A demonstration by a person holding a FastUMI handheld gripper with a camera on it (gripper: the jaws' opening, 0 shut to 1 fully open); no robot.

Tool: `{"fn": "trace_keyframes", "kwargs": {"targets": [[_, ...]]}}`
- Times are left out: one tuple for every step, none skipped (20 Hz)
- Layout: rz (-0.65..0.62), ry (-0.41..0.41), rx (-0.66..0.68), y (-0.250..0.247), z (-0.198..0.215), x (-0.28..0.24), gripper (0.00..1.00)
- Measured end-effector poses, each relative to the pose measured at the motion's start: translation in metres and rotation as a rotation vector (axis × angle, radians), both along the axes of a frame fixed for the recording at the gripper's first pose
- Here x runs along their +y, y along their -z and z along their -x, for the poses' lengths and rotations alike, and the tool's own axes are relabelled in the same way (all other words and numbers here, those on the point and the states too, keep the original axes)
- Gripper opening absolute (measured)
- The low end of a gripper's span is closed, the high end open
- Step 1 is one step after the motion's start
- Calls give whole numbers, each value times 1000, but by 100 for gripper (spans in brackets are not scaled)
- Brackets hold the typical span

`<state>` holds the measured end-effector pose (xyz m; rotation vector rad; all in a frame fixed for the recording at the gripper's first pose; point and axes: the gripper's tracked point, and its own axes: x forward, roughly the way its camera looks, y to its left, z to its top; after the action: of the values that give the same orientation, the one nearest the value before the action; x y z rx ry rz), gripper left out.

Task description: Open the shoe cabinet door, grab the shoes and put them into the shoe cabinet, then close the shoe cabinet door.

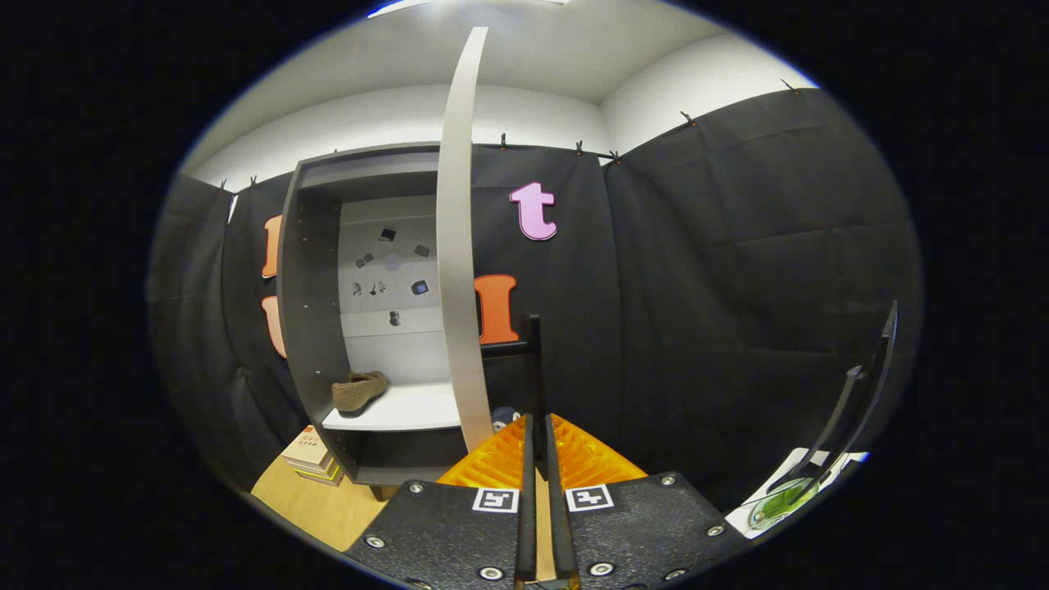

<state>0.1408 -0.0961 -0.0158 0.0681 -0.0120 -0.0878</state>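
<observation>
Your hand-held gripper [537, 438] has its orange fingers [492, 463] nearly together with nothing between them. The shoe [358, 390] lies on the shoe cabinet's [307, 270] white shelf [401, 410], ahead and to the left of your fingers. The open door [457, 246] stands edge-on just beyond them. Books [311, 455] sit low left on the floor.

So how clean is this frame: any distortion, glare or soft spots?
Gripper view: strong fisheye, so the open door edge bows into a curve and the cabinet sides lean; bright ceiling light washes the top, while the cloth wall stays dark; the shoe on the shelf is sharp enough; the tongs, nearly closed with nothing between them, look crisp up close.
</observation>
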Motion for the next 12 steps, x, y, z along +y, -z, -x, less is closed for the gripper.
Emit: {"fn": "trace_keyframes", "kwargs": {"targets": [[2, 12, -2, 0, 1, -4, 7], [-1, 24, 2, 1, 2, -8, 7], [-8, 26, 12, 3, 5, -10, 7], [-15, 20, 11, 4, 6, -8, 7], [-19, 20, 7, 2, 9, -7, 7], [-16, 22, 10, 2, 9, -8, 7], [-9, 25, 10, 2, 11, -8, 7], [-2, 28, 6, 0, 12, -5, 7], [1, 31, 7, 0, 14, -2, 7], [2, 35, 9, 1, 16, 1, 7], [-2, 39, 11, 0, 18, 2, 7], [-4, 42, 10, 0, 21, 3, 7]]}}
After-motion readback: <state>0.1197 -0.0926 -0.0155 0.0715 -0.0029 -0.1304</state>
